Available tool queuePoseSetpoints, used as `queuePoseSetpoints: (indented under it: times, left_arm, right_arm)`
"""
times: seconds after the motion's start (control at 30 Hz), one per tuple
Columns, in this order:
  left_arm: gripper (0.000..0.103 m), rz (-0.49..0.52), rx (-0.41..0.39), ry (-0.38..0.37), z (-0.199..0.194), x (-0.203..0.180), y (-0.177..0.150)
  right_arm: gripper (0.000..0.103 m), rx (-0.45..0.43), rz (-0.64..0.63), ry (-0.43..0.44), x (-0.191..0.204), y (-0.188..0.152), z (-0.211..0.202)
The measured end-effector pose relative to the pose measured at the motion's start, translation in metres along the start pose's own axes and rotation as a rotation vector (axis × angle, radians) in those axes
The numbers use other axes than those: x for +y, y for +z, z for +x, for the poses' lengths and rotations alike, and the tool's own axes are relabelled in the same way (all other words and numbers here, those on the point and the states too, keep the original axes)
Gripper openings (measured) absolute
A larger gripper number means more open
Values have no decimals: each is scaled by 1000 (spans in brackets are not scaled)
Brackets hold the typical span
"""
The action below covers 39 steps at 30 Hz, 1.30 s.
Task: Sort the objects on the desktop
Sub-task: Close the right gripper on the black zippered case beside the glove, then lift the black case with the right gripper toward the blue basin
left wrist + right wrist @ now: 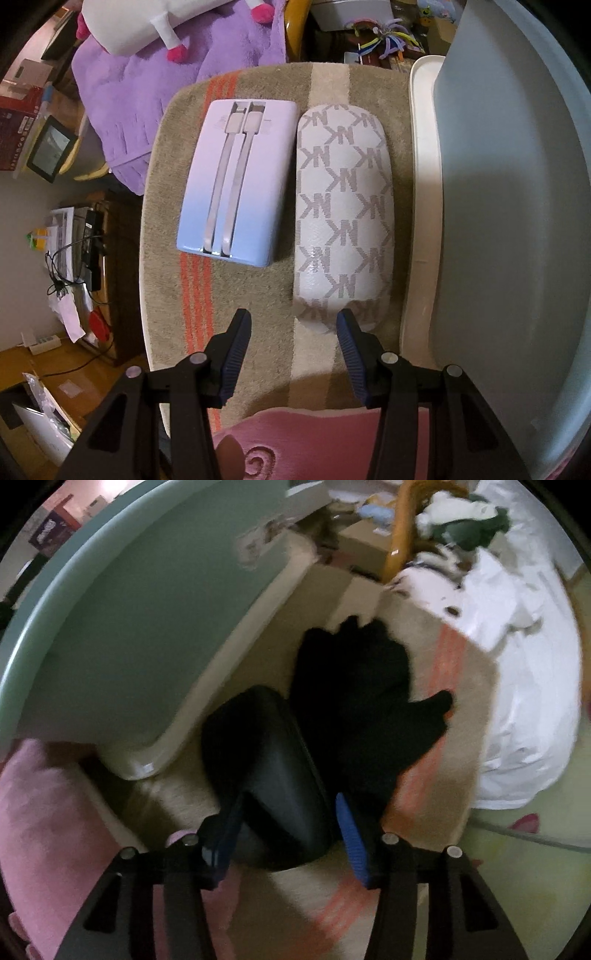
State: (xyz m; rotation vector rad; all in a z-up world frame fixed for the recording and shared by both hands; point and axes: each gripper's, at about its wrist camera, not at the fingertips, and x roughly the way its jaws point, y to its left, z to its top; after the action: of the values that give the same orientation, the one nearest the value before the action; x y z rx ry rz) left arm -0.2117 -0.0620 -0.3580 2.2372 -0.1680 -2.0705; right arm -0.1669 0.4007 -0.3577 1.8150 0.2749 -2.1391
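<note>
In the left wrist view a pale blue power bank (pixel 236 181) with two built-in cables lies on a striped beige mat (pixel 166 229). A white patterned glasses case (pixel 341 218) lies beside it on the right. My left gripper (pixel 293 332) is open and empty, just in front of the glasses case's near end. In the right wrist view, which is blurred, my right gripper (pixel 284 812) has its jaws open around the near end of a black case (pixel 269 760). A black glove (pixel 365 698) lies just beyond the case.
A grey-green bin (pixel 509 221) with a white rim stands to the right of the glasses case; it also shows in the right wrist view (pixel 122 627). A pink cushion (pixel 317 443) lies at the near edge. Purple blanket (pixel 147 99) lies beyond the mat; white cloth (pixel 517 686) lies right.
</note>
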Motion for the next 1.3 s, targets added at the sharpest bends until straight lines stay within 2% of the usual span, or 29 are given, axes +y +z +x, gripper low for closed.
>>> queuePoseSetpoints:
  times: [0.1, 0.23, 0.27, 0.33, 0.4, 0.47, 0.53, 0.67, 0.77, 0.93, 1.03, 1.17, 1.2, 1.3]
  left_arm:
    - [52, -4, -2, 8, 0, 3, 0]
    - [52, -10, -2, 4, 0, 6, 0]
    - [52, -8, -2, 8, 0, 6, 0]
    - [52, -4, -6, 15, -1, 5, 0]
    - [52, -4, -12, 15, -3, 5, -1]
    - [52, -7, -19, 14, -5, 6, -2]
    - [52, -9, -22, 16, -7, 6, -3]
    - [52, -12, -29, 25, -9, 9, -4]
    - [52, -13, -35, 30, -11, 11, -5]
    - [52, -10, -48, 39, -17, 12, -9]
    - [52, -15, -53, 38, -19, 14, -11]
    - [52, -17, -57, 40, -22, 17, -14]
    - [52, -17, -59, 41, -23, 18, -14]
    - [52, -20, -64, 41, -25, 21, -16]
  right_arm:
    - [55, -1, 47, 19, -12, 2, 2]
    - [58, 91, 59, 163, -5, 1, 18]
    - [58, 110, 63, 175, -4, -1, 23]
    - [66, 159, 92, 234, -8, -5, 33]
    - [67, 206, 145, 307, -15, -10, 47]
    - [70, 204, 178, 332, -18, -12, 55]
    - [71, 159, 190, 357, -20, -9, 52]
    - [69, 118, 195, 336, -16, -4, 53]
    - [63, 98, 188, 318, -14, -5, 51]
    - [46, 20, 195, 333, -12, -6, 36]
    - [41, -11, 160, 311, -1, -3, 28]
    - [37, -57, 112, 270, 22, -4, 10]
    - [36, -68, 108, 267, 32, -16, 0]
    - [35, -91, 95, 243, 30, -12, -1]
